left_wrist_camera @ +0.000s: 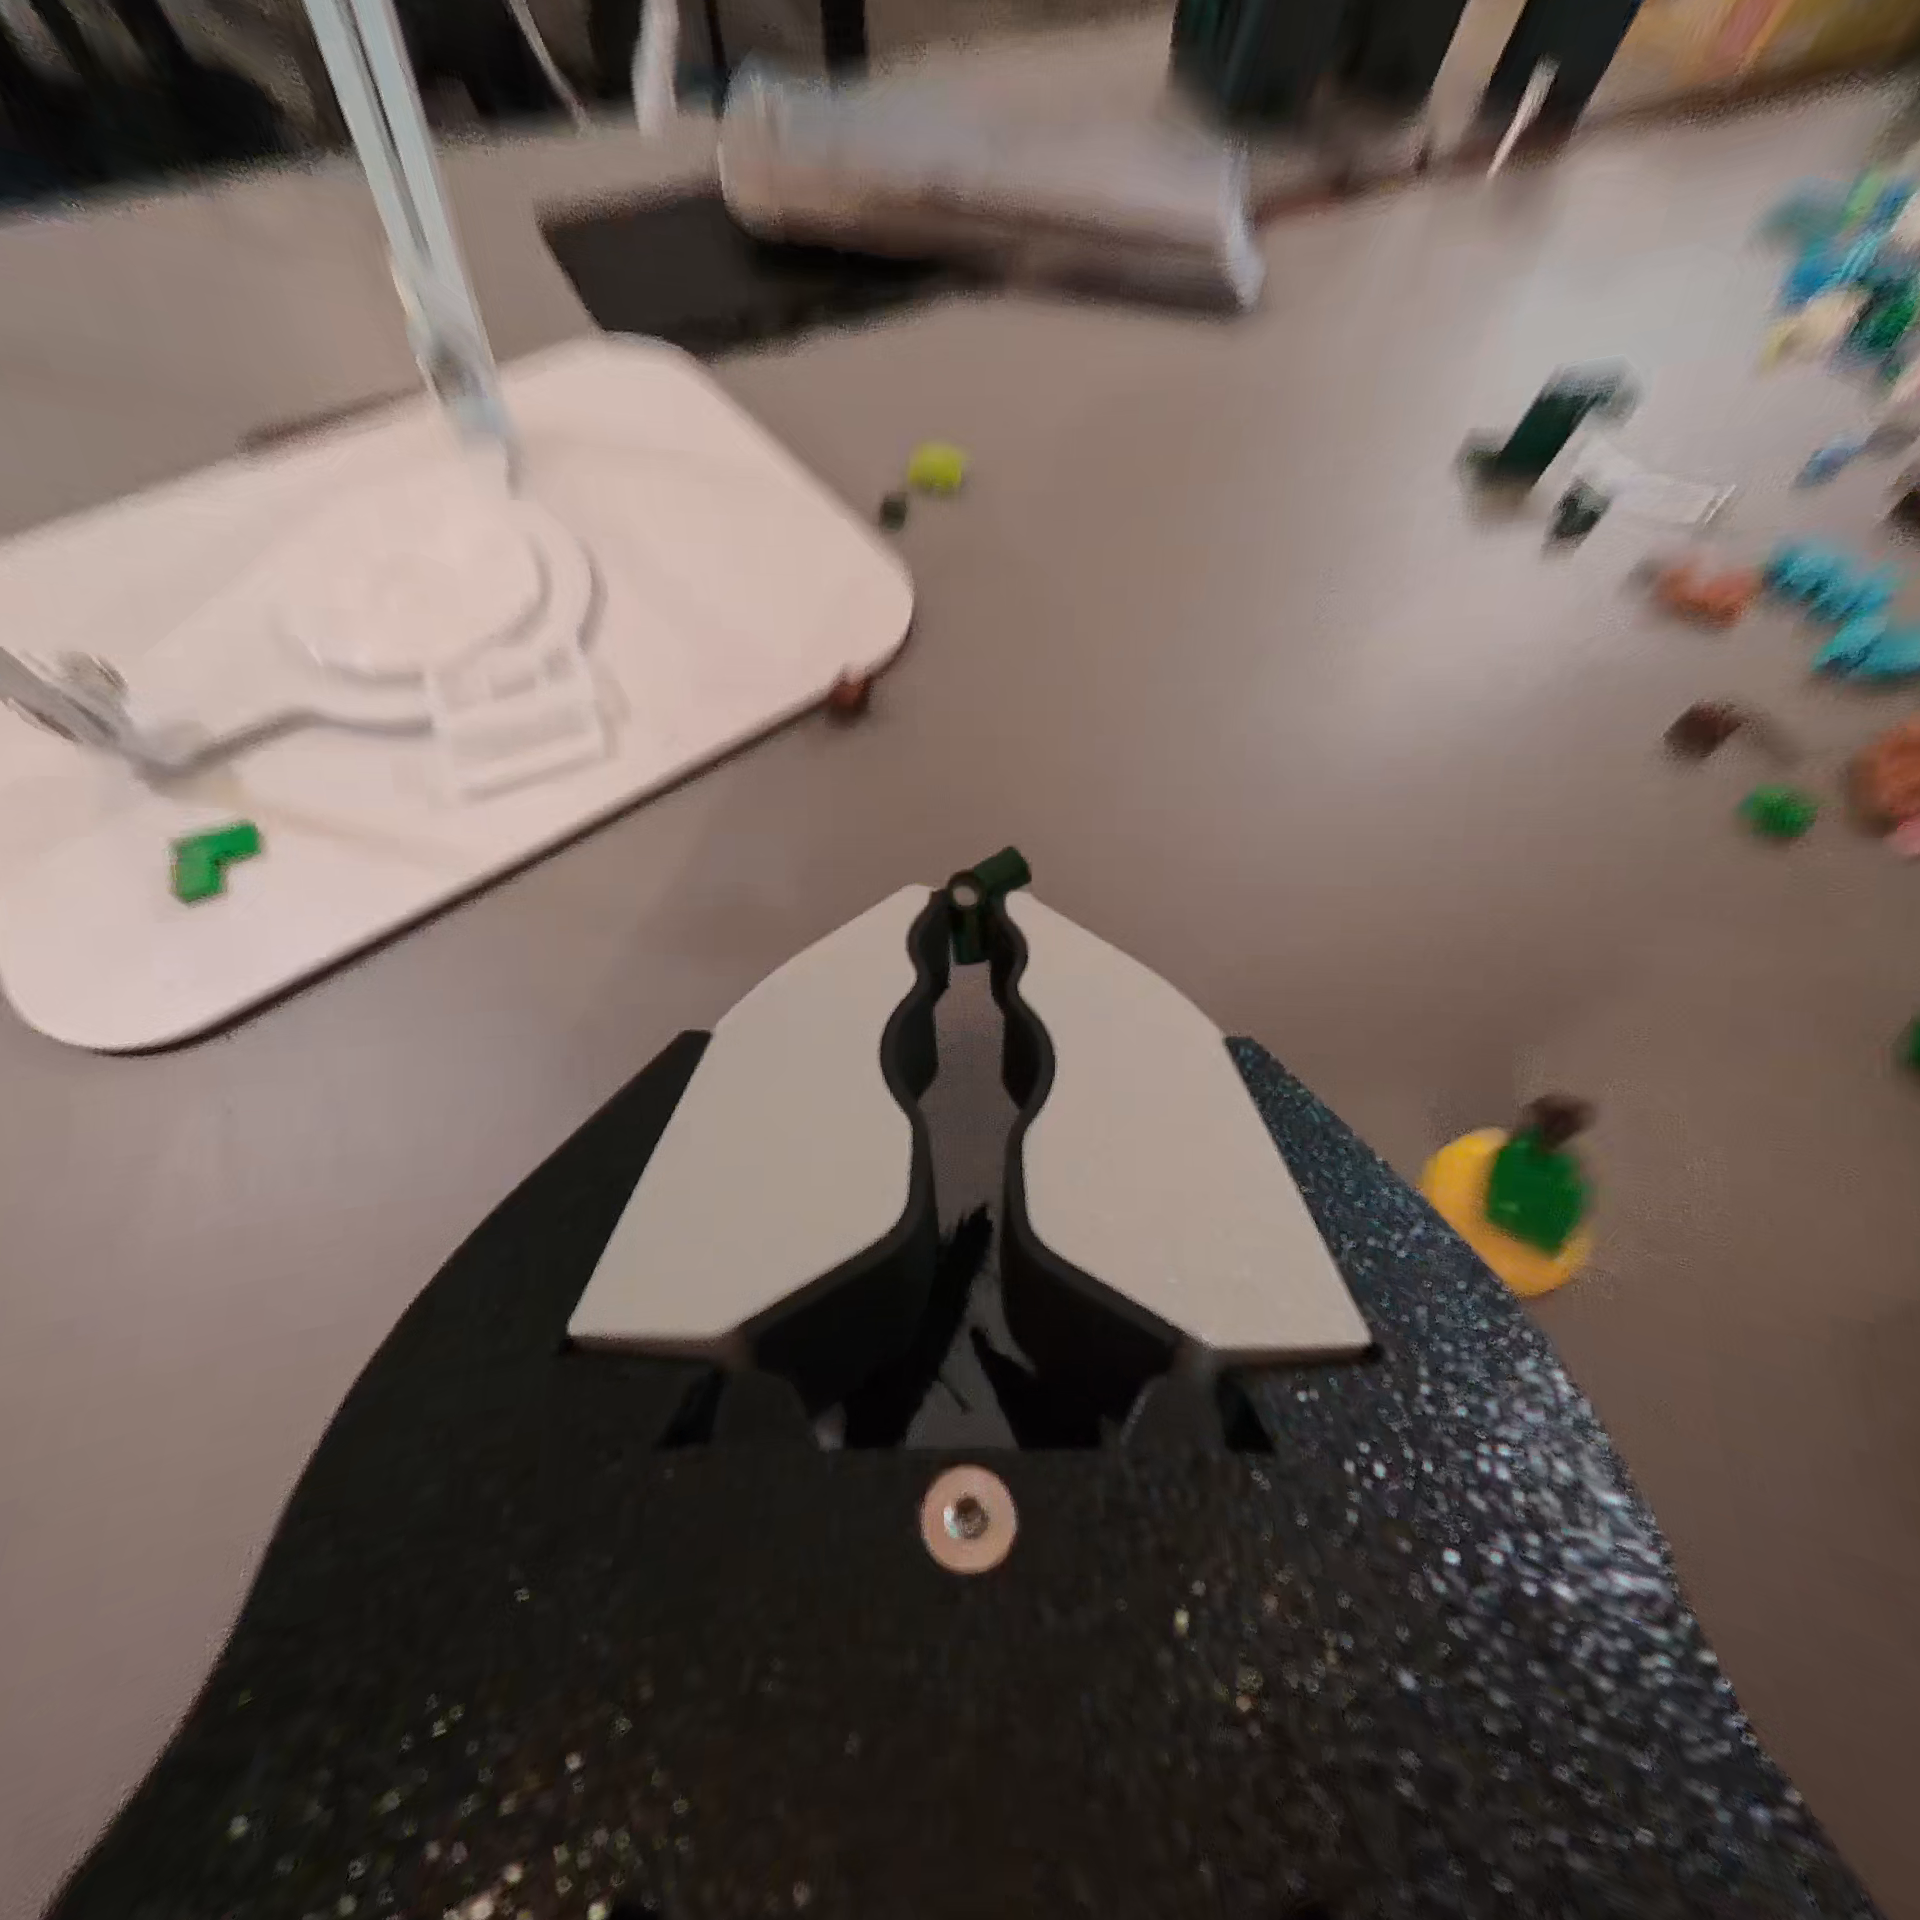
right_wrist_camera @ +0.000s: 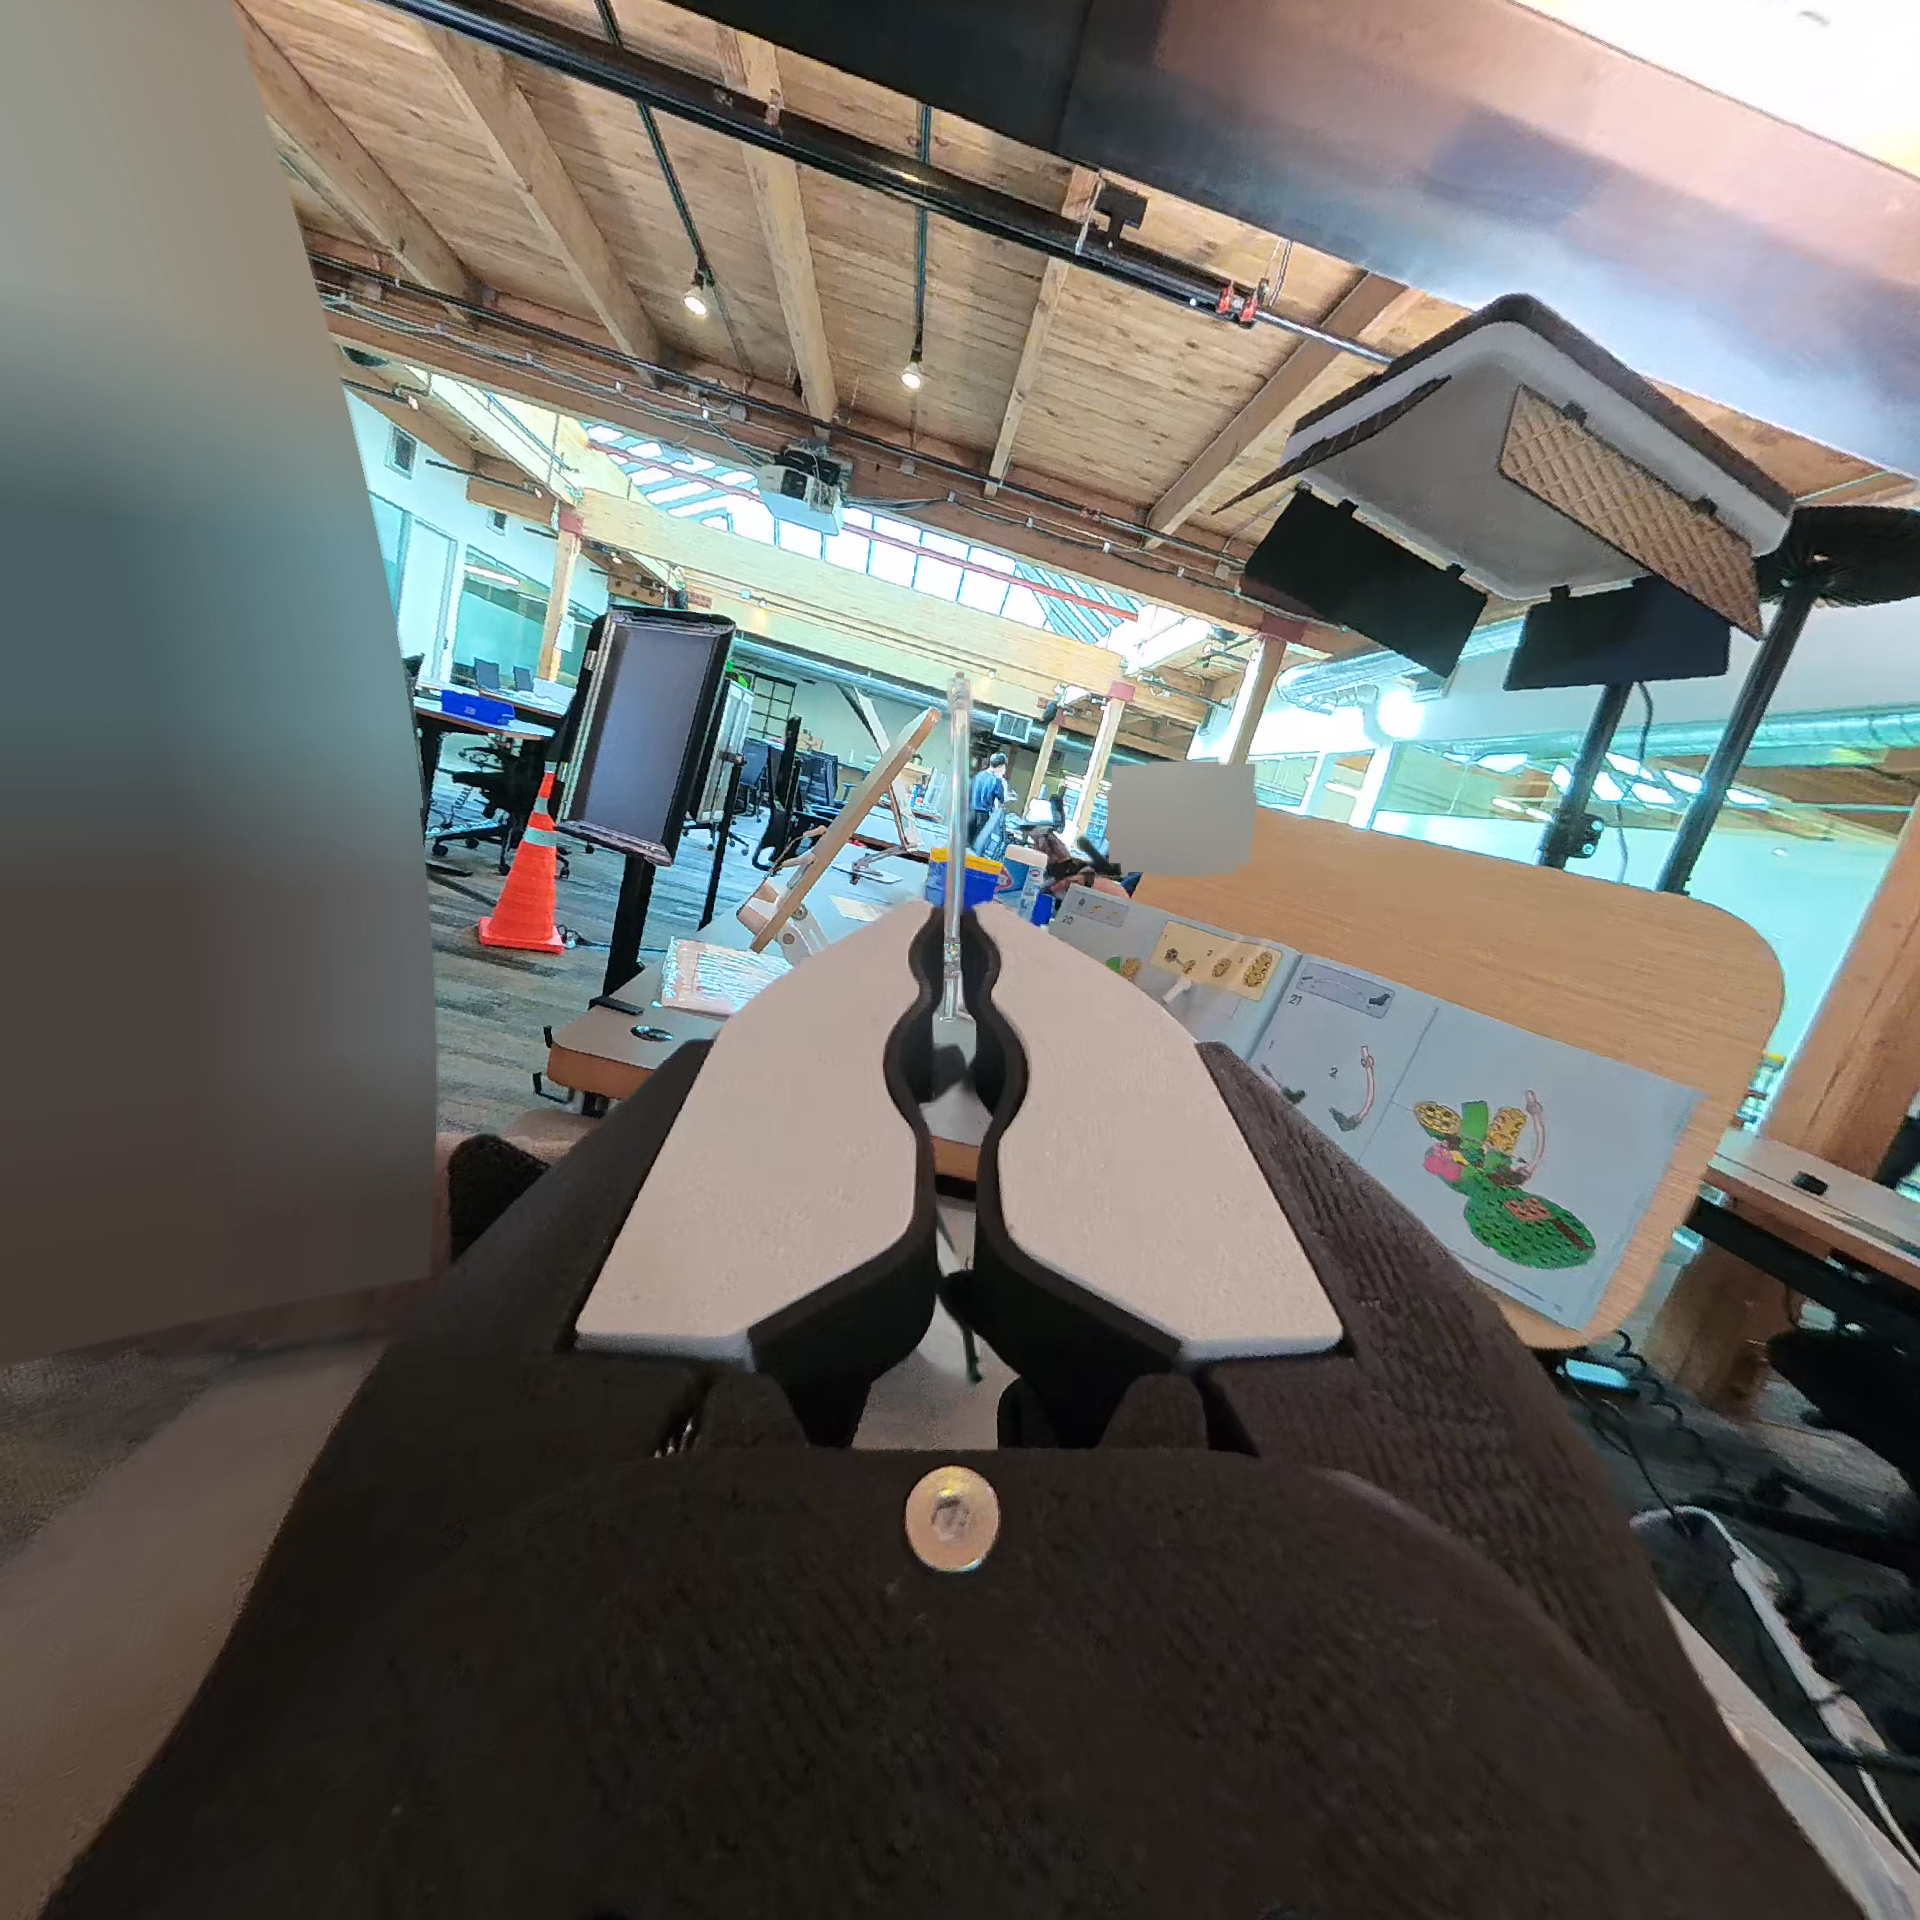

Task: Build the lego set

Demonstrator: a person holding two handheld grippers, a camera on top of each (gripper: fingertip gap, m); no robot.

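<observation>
My left gripper (left_wrist_camera: 971, 920) is shut on a small dark green lego connector (left_wrist_camera: 982, 891) and holds it above the grey table. A bright green L-shaped brick (left_wrist_camera: 213, 857) lies on a white stand base (left_wrist_camera: 727, 499) at the left. A yellow piece with a green brick on it (left_wrist_camera: 1517, 1205) sits at the right. My right gripper (right_wrist_camera: 951, 935) is shut on a thin clear plastic rod (right_wrist_camera: 954, 790) that points up past its tips. The open instruction booklet (right_wrist_camera: 1455, 1122) leans on a wooden board at the right of the right wrist view.
A blurred heap of blue, green and orange bricks (left_wrist_camera: 1829, 613) lies at the table's right edge. A clear pole (left_wrist_camera: 416, 239) rises from the white base. A lime piece (left_wrist_camera: 935, 464) lies beyond the base. A silver bag (left_wrist_camera: 997, 197) lies at the back.
</observation>
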